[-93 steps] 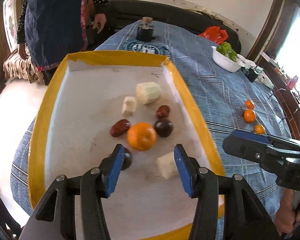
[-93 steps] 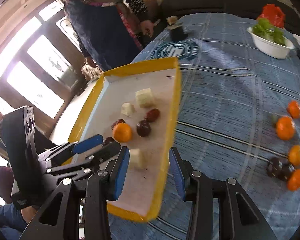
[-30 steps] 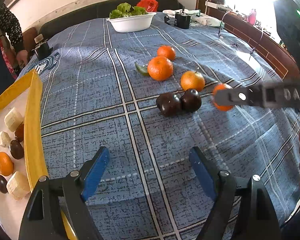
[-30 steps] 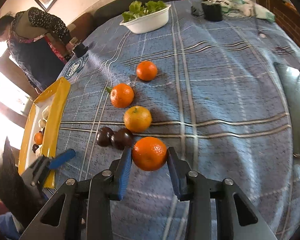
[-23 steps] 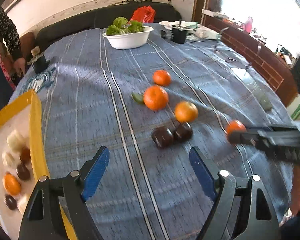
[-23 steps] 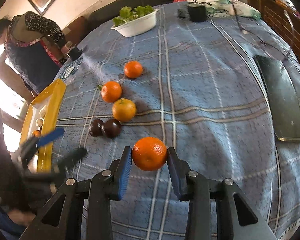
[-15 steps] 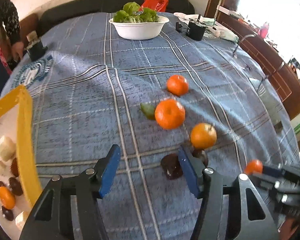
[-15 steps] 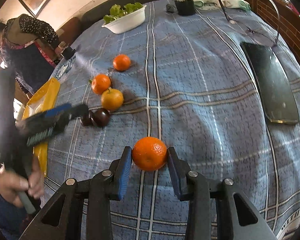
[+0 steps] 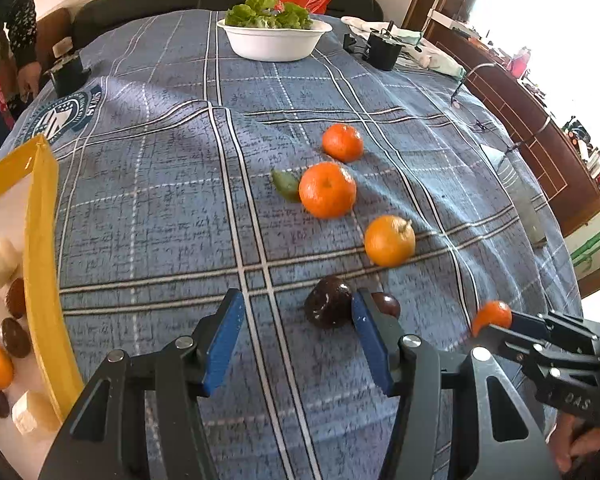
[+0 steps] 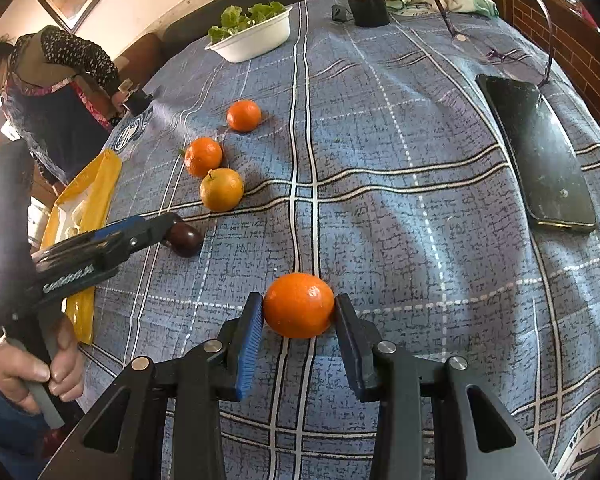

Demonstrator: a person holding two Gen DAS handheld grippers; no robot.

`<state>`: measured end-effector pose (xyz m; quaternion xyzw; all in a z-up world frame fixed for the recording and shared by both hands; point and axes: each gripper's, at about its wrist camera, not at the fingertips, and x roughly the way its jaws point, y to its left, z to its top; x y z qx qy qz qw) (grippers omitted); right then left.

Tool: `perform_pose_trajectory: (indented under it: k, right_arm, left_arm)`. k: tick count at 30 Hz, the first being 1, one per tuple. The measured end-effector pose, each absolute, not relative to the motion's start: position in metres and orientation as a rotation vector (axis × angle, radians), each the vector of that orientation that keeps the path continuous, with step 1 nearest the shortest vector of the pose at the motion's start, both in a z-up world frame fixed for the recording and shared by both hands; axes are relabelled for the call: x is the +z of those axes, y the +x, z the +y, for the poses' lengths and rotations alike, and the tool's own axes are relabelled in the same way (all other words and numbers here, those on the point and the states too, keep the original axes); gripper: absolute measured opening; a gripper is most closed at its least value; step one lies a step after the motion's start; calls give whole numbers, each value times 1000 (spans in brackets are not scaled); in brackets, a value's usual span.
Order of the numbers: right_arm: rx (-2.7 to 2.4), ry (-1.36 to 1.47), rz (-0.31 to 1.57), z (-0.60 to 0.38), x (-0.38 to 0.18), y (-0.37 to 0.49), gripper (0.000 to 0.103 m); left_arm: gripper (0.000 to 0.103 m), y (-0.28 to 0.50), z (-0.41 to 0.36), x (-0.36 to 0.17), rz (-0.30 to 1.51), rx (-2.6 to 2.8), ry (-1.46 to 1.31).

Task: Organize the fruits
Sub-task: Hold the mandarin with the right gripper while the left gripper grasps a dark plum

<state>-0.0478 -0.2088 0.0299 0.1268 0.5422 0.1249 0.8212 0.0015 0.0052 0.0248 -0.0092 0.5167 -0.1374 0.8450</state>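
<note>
My right gripper (image 10: 298, 322) is shut on an orange (image 10: 299, 305) and holds it just above the blue plaid cloth; it also shows in the left wrist view (image 9: 491, 317). My left gripper (image 9: 298, 334) is open, with its right finger (image 9: 370, 338) between two dark plums (image 9: 327, 307) (image 9: 387, 304). Three more oranges (image 9: 343, 143) (image 9: 327, 189) (image 9: 389, 241) lie in a row beyond them. The yellow-rimmed tray (image 9: 46, 248) at the left holds an orange, dark fruits and pale chunks.
A white bowl of greens (image 9: 274, 38) stands at the far side. A black phone (image 10: 540, 152) lies at the right. A small black object (image 9: 382, 52) and a cloth sit near the bowl. A person in an apron (image 10: 48, 96) stands beyond the tray.
My left gripper swung from the tray to the plums and came down beside them. My right gripper lifted the orange and drew it back toward the near edge of the cloth.
</note>
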Motion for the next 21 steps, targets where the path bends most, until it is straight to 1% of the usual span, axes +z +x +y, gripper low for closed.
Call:
perform_pose_trajectory:
  k: [7, 10, 21]
  right_arm:
    - [265, 262, 1156, -208, 29, -48, 40]
    - [264, 266, 1156, -208, 29, -49, 40]
    - [263, 264, 1158, -206, 28, -49, 40]
  left_arm:
    - [54, -11, 5, 27, 1090, -285, 29]
    - [56, -15, 9, 25, 1108, -284, 21]
    - [56, -36, 12, 23, 1157, -328, 39]
